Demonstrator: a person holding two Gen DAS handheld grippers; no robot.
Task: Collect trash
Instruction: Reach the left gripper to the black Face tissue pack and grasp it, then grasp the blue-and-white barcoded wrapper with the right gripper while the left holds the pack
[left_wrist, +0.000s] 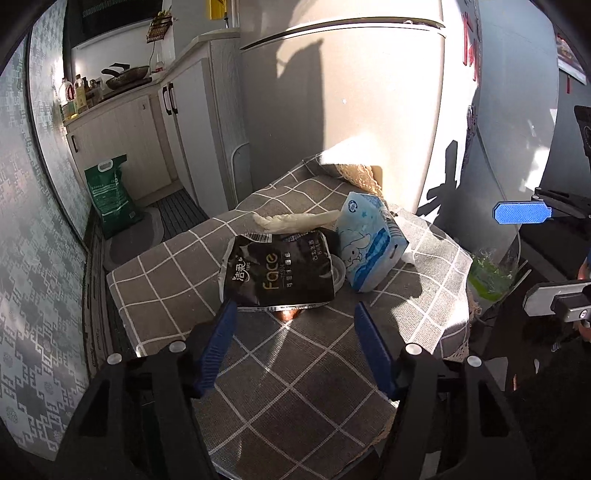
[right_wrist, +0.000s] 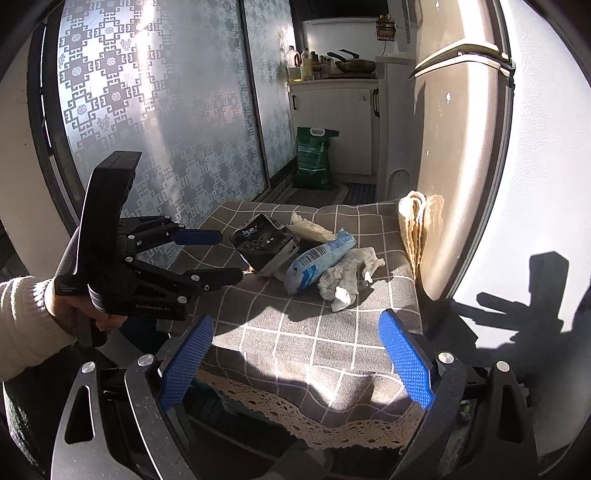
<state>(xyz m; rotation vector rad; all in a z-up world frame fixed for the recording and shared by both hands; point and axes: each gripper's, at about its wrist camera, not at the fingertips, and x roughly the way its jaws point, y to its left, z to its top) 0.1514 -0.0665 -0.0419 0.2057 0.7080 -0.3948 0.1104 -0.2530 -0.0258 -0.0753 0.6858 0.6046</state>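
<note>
A black "Face" tissue pack (left_wrist: 280, 269) (right_wrist: 264, 242) lies on the table with the grey checked cloth (left_wrist: 295, 376) (right_wrist: 314, 332). A blue tissue wrapper (left_wrist: 369, 243) (right_wrist: 319, 256) leans against it. Behind them is a cream wrapper (left_wrist: 295, 221) (right_wrist: 310, 227), and a crumpled white tissue (right_wrist: 347, 273) lies to the right. My left gripper (left_wrist: 295, 304) (right_wrist: 229, 255) is open just before the black pack's near edge, with nothing between its pads. My right gripper (right_wrist: 297, 318) (left_wrist: 511, 256) is open wide over the table's near edge, short of the tissue.
A pale fridge (left_wrist: 369, 110) (right_wrist: 461, 147) stands against the table's far right side, with folded cream material (right_wrist: 417, 221) leaning on it. A green sack (left_wrist: 110, 195) sits on the floor by the cabinets (left_wrist: 122, 129). Patterned glass doors (right_wrist: 147, 110) line the left. Green plastic (left_wrist: 491, 275) hangs beside the table.
</note>
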